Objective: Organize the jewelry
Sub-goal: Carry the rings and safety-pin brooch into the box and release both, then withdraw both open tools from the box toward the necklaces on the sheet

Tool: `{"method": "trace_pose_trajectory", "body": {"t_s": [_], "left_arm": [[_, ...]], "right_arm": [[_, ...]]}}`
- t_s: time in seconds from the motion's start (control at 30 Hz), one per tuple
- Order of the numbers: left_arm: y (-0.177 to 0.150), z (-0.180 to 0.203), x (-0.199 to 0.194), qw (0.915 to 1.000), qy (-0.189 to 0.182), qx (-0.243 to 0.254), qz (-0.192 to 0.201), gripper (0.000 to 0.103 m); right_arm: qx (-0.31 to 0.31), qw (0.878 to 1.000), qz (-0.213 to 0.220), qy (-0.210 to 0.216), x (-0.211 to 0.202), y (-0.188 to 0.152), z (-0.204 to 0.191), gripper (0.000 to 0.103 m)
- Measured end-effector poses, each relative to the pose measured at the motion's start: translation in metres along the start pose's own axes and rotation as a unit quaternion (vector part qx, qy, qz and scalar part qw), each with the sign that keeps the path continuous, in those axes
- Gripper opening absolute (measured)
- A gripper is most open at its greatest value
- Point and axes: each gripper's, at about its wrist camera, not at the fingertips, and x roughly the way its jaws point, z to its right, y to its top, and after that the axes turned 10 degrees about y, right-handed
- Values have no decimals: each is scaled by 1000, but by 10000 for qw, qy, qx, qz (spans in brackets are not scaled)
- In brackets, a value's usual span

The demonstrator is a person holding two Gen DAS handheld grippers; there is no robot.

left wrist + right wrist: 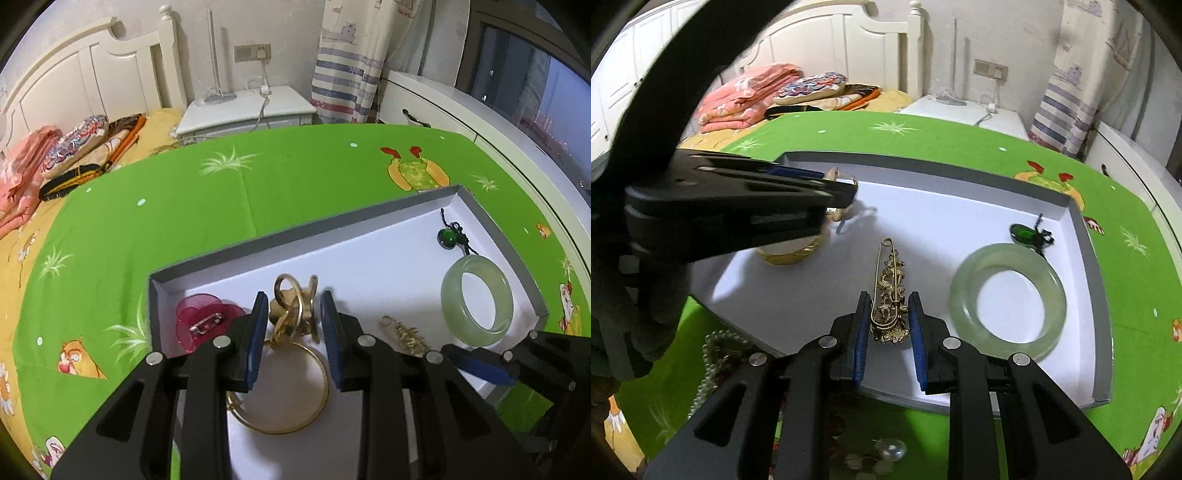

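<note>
Two hand-held grippers work over a shallow white tray (491, 218) with grey walls, which lies on a table covered by a green cartoon-print cloth (184, 206). The left hand-held gripper (293, 314) hangs above the tray's near left part with its blue pads apart around a tangled gold ornament (295, 310); whether the pads press on it I cannot tell. Under it a gold bangle (295, 406) lies flat on the tray floor, and a red flower brooch (201, 321) sits in the tray's left corner. The right hand-held gripper (888, 325) stands slightly parted astride the near end of a gold leaf-shaped pin brooch (888, 288) in the middle of the tray, its pads not visibly pressing it. A pale green jade bangle (1008, 299) lies flat at the tray's right side, touching a dark green pendant (1021, 233) on a black cord nearer the far right corner. Pearl beads (709, 350) lie on the cloth just outside the tray's near edge.
</note>
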Motion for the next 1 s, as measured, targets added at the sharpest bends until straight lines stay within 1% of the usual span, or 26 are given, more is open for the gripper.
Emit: {"method": "trace_pose_trajectory", "body": {"t_s": [0.13,0.27,0.3,0.33,0.37,0.43,0.6,0.7,0.73,0.77,0.8,0.83,0.87,0.9,0.97,1.0], "left_arm": [[0,0,-4,10000,-8,-33,33,33],[-3,2,-7,10000,-18,-31,53,33],[-4,1,-9,10000,-17,-40,68,33],[-6,0,-11,9999,-15,-55,85,36],[-7,-1,-14,9999,-4,-78,123,39],[-10,-4,-20,9998,9,-94,194,40],[-16,-9,-31,9996,47,-76,257,42],[-20,-12,-38,9995,70,-95,292,43],[-23,-15,-44,9994,96,-111,328,48],[-26,-16,-49,9991,122,-135,376,56],[-30,-19,-57,9988,167,-174,437,61],[-34,-21,-62,9984,215,-209,487,70],[-39,-23,-69,9978,267,-246,550,74],[-46,-26,-79,9972,315,-284,609,76],[-57,-30,-92,9967,369,-338,633,87],[-64,-32,-98,9964,398,-378,651,89]], "right_arm": [[68,10000,-3,-42,-1,-1,2,22],[109,9999,-2,-102,-2,-2,2,24],[129,9998,2,-116,-2,-2,3,29],[155,9998,8,-130,-3,-2,5,30],[183,9998,13,-107,-3,-3,6,30],[213,9997,26,-92,-5,-3,6,33],[213,9996,24,-161,-8,-4,5,34],[220,9996,45,-165,-12,-5,2,40],[216,9996,63,-145,-14,-6,2,45],[207,9996,84,-150,-17,-6,0,50],[188,9996,128,-178,-20,-6,-2,51],[158,9994,219,-208,-28,-8,-5,53],[149,9992,298,-219,-35,-9,-7,53],[159,9989,381,-232,-43,-11,-8,56],[189,9979,563,-247,-61,-15,-10,66],[201,9973,669,-236,-71,-18,-10,68]]}}
